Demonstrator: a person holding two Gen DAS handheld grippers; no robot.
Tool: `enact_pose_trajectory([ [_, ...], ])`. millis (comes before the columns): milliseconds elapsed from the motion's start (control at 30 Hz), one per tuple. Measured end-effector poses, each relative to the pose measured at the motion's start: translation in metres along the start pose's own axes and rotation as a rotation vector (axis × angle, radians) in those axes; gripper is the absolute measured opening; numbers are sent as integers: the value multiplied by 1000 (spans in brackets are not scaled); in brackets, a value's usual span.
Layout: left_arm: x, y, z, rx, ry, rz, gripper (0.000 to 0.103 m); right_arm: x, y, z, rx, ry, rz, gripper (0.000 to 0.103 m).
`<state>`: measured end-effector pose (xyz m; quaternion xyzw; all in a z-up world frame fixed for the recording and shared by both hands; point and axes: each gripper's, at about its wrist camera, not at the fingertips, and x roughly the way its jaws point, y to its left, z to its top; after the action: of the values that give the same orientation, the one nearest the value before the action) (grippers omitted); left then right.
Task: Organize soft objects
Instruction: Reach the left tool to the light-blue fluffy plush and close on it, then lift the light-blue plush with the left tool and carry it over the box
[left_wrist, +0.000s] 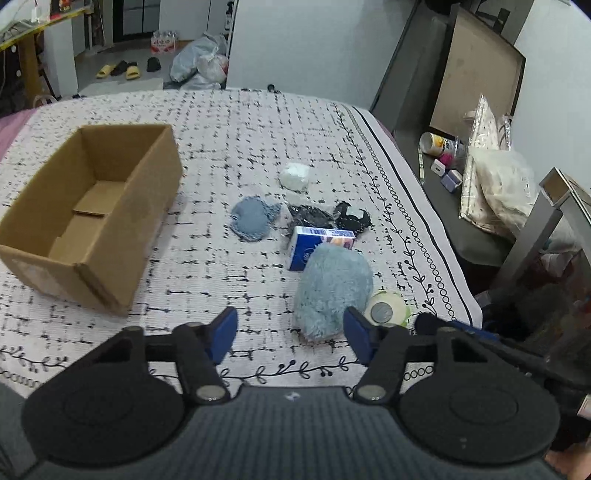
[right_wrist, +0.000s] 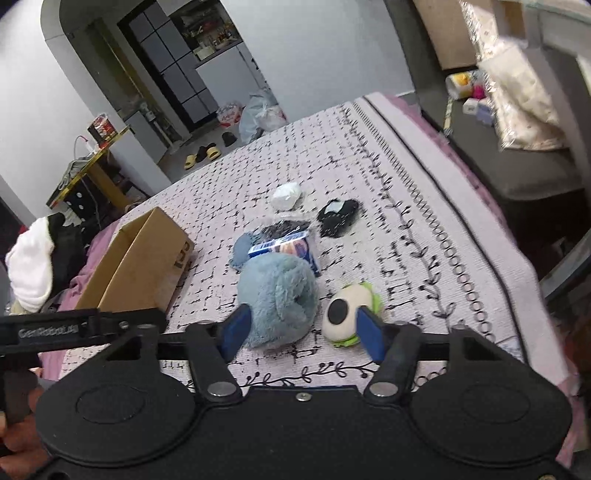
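Observation:
A fluffy light-blue plush (left_wrist: 330, 291) (right_wrist: 277, 295) lies on the patterned bed cover. Beside it sit a cream and green round plush (left_wrist: 388, 309) (right_wrist: 345, 314), a blue tissue pack (left_wrist: 317, 245) (right_wrist: 291, 251), a blue-grey cloth (left_wrist: 253, 218), black bagged cloths (left_wrist: 352, 218) (right_wrist: 338, 216) and a white soft ball (left_wrist: 295, 176) (right_wrist: 286, 195). An open empty cardboard box (left_wrist: 92, 214) (right_wrist: 136, 266) stands on the left. My left gripper (left_wrist: 290, 338) is open, just short of the blue plush. My right gripper (right_wrist: 303, 330) is open, fingers either side of the two plushes' near edges.
The bed's right edge (left_wrist: 443, 258) drops to a dark bench holding bags, a can and small boxes (left_wrist: 480, 173). A metal frame post (left_wrist: 532, 236) stands at the right. Clothes (right_wrist: 33, 266) lie beyond the box. Slippers and bags are on the far floor.

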<state>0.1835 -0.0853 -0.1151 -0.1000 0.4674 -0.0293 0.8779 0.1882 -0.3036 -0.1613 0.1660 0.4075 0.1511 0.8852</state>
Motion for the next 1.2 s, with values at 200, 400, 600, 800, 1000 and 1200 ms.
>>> enact_pose_trajectory([
  [200, 26, -17, 9, 17, 28, -13, 47, 14, -15, 0, 59, 8, 46, 36],
  [400, 52, -36, 15, 31, 67, -41, 41, 22, -34, 0, 120, 3, 64, 35],
  [600, 78, -56, 17, 61, 113, -59, 40, 28, -46, -2, 146, 13, 68, 35],
  [800, 99, -58, 16, 85, 124, -7, 41, 31, -49, -4, 132, 17, 50, 35],
  [1000, 104, -39, 18, 64, 109, 60, 40, 35, -42, -4, 134, 15, 93, 35],
  [1200, 96, -7, 15, -53, 104, 19, 26, 45, -25, 1, 135, 25, 128, 36],
])
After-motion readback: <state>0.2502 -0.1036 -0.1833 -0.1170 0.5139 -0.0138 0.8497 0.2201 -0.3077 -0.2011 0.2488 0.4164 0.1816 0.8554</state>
